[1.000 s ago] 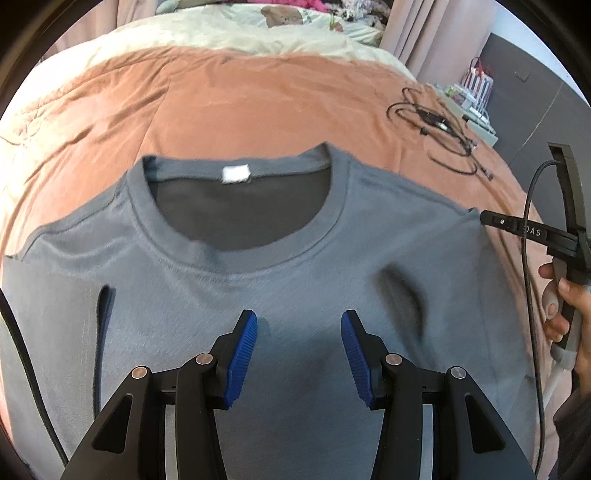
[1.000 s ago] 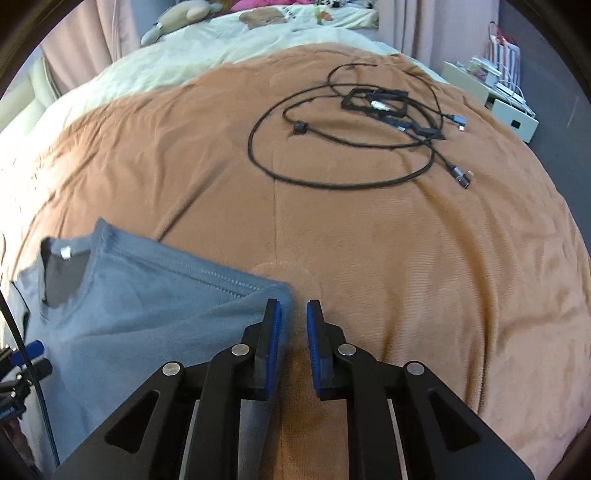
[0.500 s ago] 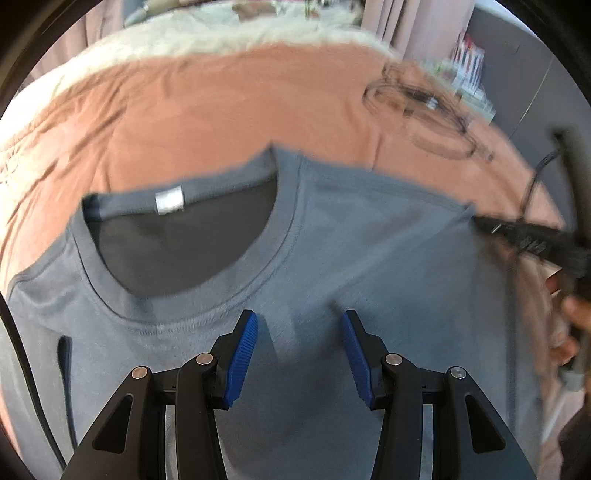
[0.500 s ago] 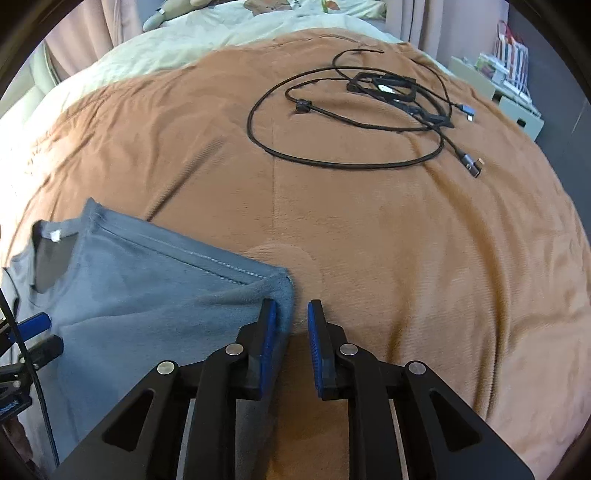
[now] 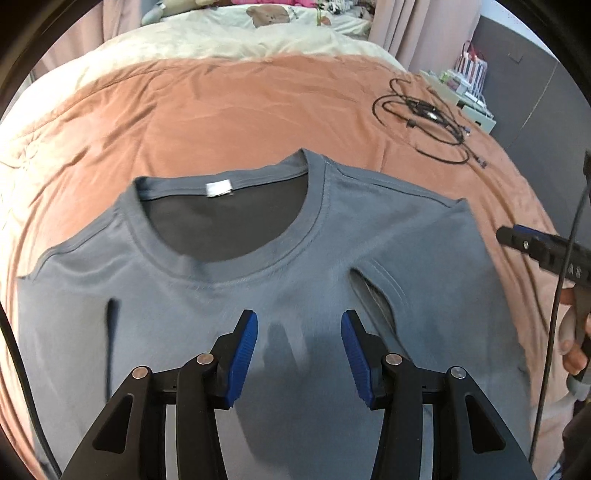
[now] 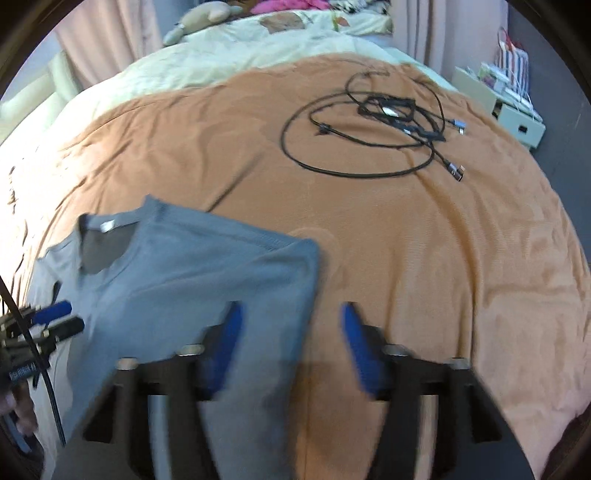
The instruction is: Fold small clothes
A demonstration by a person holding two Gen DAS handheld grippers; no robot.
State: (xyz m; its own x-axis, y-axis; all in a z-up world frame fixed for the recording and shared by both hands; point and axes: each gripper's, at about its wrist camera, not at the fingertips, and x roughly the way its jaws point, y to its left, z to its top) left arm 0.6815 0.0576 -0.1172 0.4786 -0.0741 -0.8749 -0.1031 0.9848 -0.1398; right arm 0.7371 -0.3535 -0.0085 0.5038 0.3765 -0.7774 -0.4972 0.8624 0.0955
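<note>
A grey-blue T-shirt (image 5: 288, 266) lies flat on the orange bedspread (image 5: 229, 114), collar and white label toward the far side, both sleeves folded in. My left gripper (image 5: 299, 343) hovers open over the shirt's chest, nothing between its blue pads. In the right wrist view the shirt (image 6: 192, 280) lies at the lower left, its folded right edge under my right gripper (image 6: 291, 332). That gripper's jaws are opening, blurred, with no cloth pinched between them. The right gripper's tip (image 5: 535, 247) and a hand show at the left wrist view's right edge.
A tangle of black cables (image 6: 384, 129) lies on the bedspread (image 6: 424, 258) far right of the shirt. Cream bedding and stuffed toys (image 6: 207, 18) sit at the head of the bed. A white drawer unit (image 6: 517, 114) stands off the right side.
My right gripper's jaws have spread apart from nearly shut, letting go of the shirt's folded edge, and it has pulled back. The left gripper swung over the shirt and back, jaws unchanged.
</note>
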